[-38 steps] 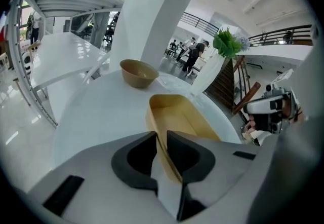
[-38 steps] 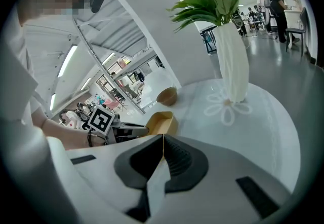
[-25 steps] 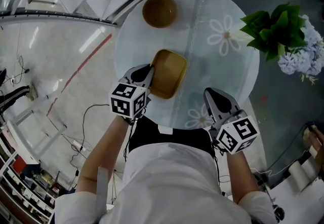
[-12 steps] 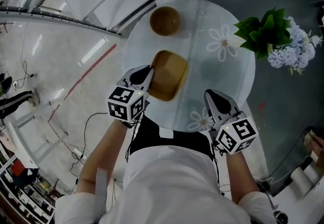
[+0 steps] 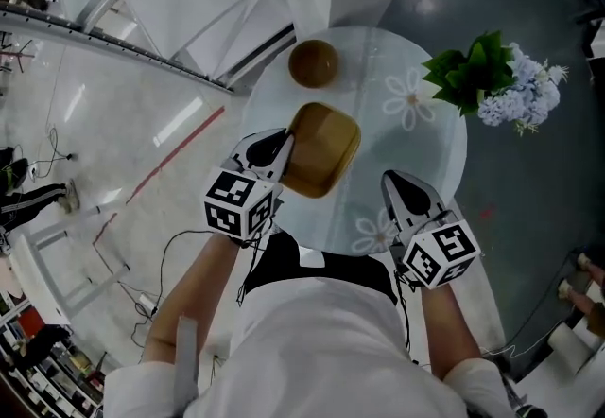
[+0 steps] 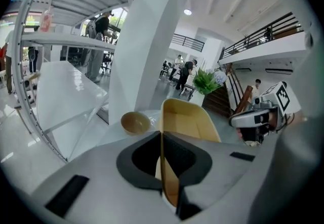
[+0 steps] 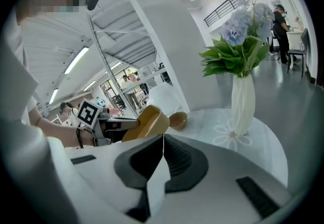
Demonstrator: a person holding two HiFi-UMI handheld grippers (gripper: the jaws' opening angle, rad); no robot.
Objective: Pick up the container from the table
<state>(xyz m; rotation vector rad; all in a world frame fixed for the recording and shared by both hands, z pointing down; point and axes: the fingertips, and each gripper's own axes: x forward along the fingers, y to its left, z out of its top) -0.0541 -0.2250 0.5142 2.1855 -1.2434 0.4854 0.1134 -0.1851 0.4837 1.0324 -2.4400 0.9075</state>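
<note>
While clamped, the container [image 5: 321, 148] looks tan, square-rimmed

container [image 5: 323, 149]: near wall pinched between the fingers of the left gripper [image 5: 272, 149], body reaching ahead and to the right of them, raised over the table [image 5: 430, 156]
bowl [image 5: 313, 63]: on the table, ahead of the left fingertips, beyond the container's far end, apart from it
right gripper [image 5: 408, 187]: over the table's near edge, right of the container, apart from it, fingers together on nothing
flower vase [image 7: 242, 104]: on the table, ahead and right of the right fingertips, well apart
</note>
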